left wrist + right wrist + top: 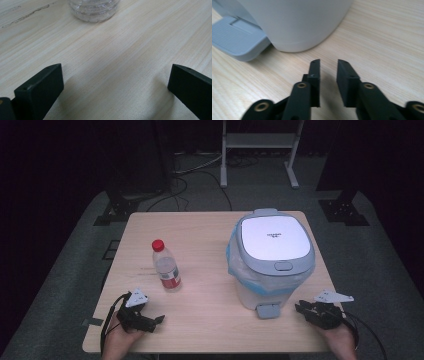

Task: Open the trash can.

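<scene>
Two things stand on the pale wooden desk (210, 270): a clear plastic bottle (166, 267) with a red cap (158, 245) and a red label, and a white pedal bin (270, 257) with a grey-blue lid and a blue liner showing under its rim. The bottle stands upright, its long axis vertical and the cap pointing up; it lies ahead of the left gripper (161, 319), a little to one side of the line between the jaws, and near but apart from them. In the left gripper view the clear base of the bottle (93, 10) sits at the top, beyond the two black jaws, which are spread wide with bare desk between them and nothing held. The right gripper (299, 307) rests low on the desk just beside the bin, its jaws pointing toward the foot pedal (268, 311). In the right gripper view these jaws stand close together with a narrow gap, holding nothing; the round wall of the bin (297, 22) rises just ahead of them, and the grey pedal (237, 40) lies ahead and to the left of the jaws.
</scene>
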{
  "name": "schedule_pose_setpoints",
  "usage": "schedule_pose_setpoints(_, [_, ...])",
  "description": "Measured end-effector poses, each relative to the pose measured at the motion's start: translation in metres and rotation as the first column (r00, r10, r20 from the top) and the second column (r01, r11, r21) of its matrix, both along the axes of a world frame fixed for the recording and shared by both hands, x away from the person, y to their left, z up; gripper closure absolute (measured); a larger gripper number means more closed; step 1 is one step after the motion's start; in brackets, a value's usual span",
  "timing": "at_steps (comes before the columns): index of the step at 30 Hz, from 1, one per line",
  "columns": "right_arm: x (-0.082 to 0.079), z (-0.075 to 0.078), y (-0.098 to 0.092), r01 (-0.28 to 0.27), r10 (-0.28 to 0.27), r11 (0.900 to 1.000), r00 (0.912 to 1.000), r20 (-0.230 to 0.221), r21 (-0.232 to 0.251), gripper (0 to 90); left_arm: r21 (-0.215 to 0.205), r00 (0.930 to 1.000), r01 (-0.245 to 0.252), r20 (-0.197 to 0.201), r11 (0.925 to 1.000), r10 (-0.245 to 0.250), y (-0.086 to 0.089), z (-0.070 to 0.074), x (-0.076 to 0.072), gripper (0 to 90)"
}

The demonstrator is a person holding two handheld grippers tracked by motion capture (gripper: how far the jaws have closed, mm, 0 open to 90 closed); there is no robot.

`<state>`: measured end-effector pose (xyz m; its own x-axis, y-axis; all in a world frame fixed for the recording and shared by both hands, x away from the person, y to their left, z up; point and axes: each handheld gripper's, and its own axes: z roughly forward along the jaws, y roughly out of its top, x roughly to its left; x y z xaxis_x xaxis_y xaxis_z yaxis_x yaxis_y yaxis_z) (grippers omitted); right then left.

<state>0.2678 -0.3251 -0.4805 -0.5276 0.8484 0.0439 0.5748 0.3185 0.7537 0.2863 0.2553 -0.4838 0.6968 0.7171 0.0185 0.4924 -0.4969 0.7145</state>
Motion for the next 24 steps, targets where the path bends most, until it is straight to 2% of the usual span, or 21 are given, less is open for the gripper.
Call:
schedule_pose_setpoints(1, [0.000, 0.000, 0.000, 0.000, 0.000, 1.000, 1.0000, 0.000, 0.000, 73.9, 0.000, 1.0000, 0.000, 0.000, 1.0000, 0.000, 0.000, 0.000, 0.000, 0.0])
schedule_pose_setpoints(4, [-0.002, 0.004, 0.002, -0.029, 0.029, 0.999, 0.9995, 0.010, 0.020, 86.1, -0.001, 1.0000, 0.000, 0.000, 1.0000, 0.000, 0.000, 0.000, 0.000, 0.0])
schedule_pose_setpoints(5, [-0.002, 0.004, 0.002, -0.029, 0.029, 0.999, 0.9995, 0.010, 0.020, 86.1, 0.000, 1.0000, 0.000, 0.000, 1.0000, 0.000, 0.000, 0.000, 0.000, 0.0])
schedule_pose_setpoints(6, [-0.004, 0.005, 0.002, -0.047, 0.046, 0.998, 0.9988, 0.019, 0.031, 89.7, 0.000, 1.0000, 0.000, 0.000, 1.0000, 0.000, 0.000, 0.000, 0.000, 0.0])
schedule_pose_setpoints(13, [-0.008, 0.009, 0.005, -0.089, 0.087, 0.994, 0.9956, 0.035, 0.057, 89.8, 0.000, 1.0000, 0.000, 0.000, 1.0000, 0.000, 0.000, 0.000, 0.000, 0.0])
schedule_pose_setpoints(18, [-0.012, 0.015, 0.010, -0.132, 0.127, 0.988, 0.9897, 0.065, 0.085, 89.8, 0.000, 1.0000, 0.000, 0.000, 1.0000, 0.000, 0.000, 0.000, 0.000, 0.0])
schedule_pose_setpoints(24, [-0.014, 0.018, 0.014, -0.162, 0.155, 0.981, 0.9852, 0.073, 0.104, 89.8, 0.000, 1.0000, 0.000, 0.000, 1.0000, 0.000, 0.000, 0.000, 0.000, 0.0])
